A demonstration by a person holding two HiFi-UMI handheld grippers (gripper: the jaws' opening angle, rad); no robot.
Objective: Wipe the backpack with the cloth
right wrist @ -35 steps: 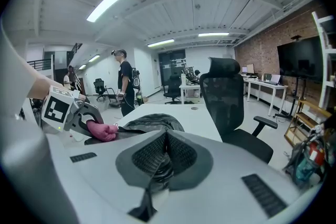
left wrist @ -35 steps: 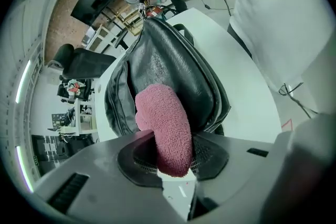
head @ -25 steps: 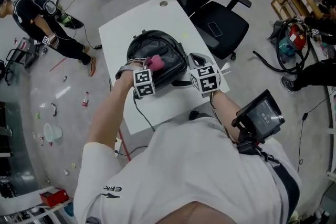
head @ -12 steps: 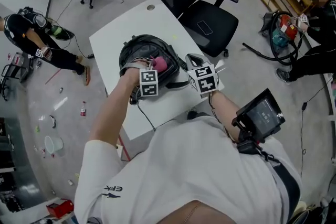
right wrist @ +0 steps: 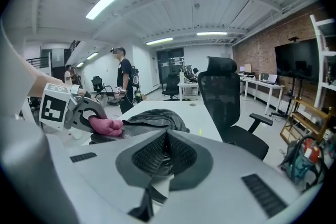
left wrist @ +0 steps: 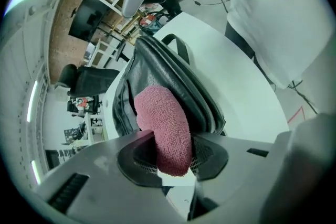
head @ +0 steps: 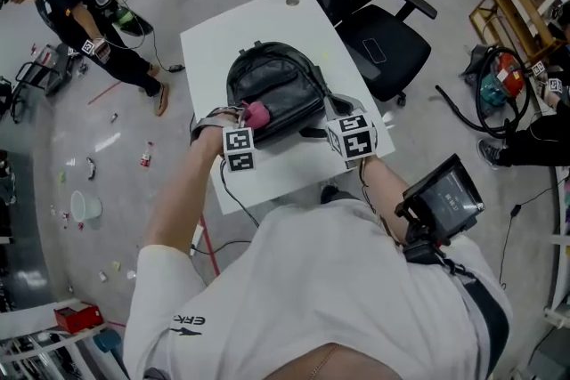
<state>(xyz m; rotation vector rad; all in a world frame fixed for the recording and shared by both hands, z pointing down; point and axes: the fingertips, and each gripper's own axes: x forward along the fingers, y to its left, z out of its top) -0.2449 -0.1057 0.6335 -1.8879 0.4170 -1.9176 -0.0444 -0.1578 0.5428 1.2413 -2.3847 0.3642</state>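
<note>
A black office chair stands just beyond the right claw, at the white table's far side. A person stands well off beyond the left claw.

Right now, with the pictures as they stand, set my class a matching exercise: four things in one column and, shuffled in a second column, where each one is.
Things
1. cloth
2. backpack
3. office chair
4. strap

Places
A. lying on the white table
B. pinched in the right gripper
C. standing on the floor beside the table
D. pinched in the left gripper

Pairs: 1-D, 2-A, 3-C, 4-B
</note>
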